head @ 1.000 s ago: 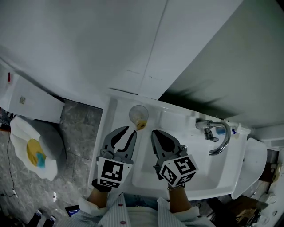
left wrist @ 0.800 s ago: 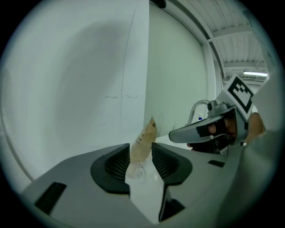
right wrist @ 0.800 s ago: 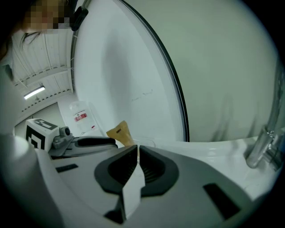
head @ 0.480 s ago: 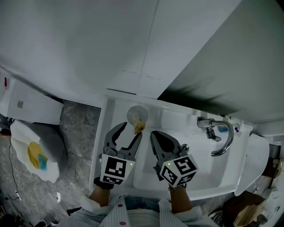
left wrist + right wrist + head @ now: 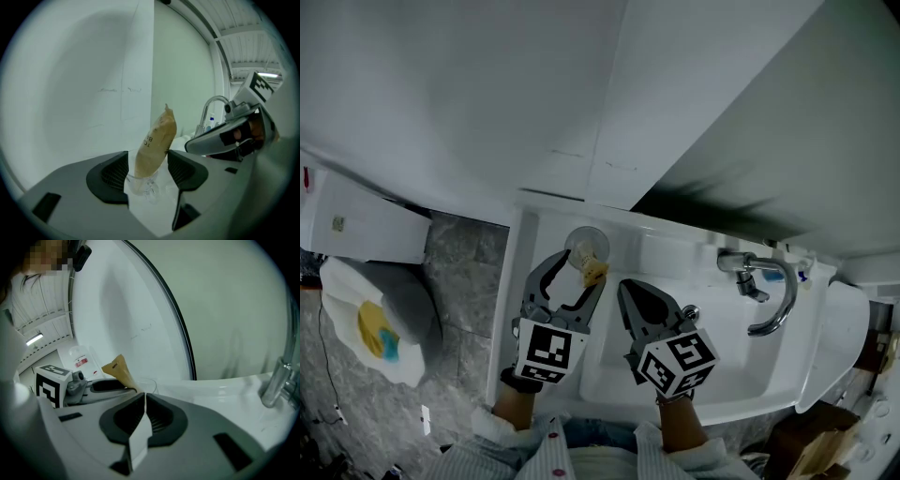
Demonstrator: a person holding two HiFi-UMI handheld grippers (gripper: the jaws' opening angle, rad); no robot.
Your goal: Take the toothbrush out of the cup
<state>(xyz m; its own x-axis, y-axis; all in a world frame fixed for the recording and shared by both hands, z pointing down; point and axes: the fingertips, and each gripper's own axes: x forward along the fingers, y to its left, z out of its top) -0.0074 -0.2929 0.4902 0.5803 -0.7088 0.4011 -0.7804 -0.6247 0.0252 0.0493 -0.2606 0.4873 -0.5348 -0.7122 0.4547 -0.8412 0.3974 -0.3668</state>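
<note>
A clear cup [image 5: 584, 244] stands on the back left corner of the white sink [image 5: 544, 225]. A toothbrush in a tan wrapper [image 5: 596, 273] leans out of it. My left gripper [image 5: 578, 272] reaches up to the cup, its jaws opening. In the left gripper view the cup [image 5: 140, 182] and the wrapped toothbrush [image 5: 155, 143] stand between the two pads [image 5: 115, 172], and I see no pad pressing on them. My right gripper [image 5: 630, 287] hangs just right of the left one over the basin, shut and empty [image 5: 144, 404].
A chrome faucet [image 5: 761, 286] curves over the basin at the right, with a small blue thing [image 5: 807, 276] behind it. A white wall rises right behind the cup. A toilet [image 5: 370, 323] stands on the grey floor at far left.
The left jaws have spread wide and the left gripper has slid forward, so that its jaws now flank the cup and toothbrush. The right gripper has hardly moved.
</note>
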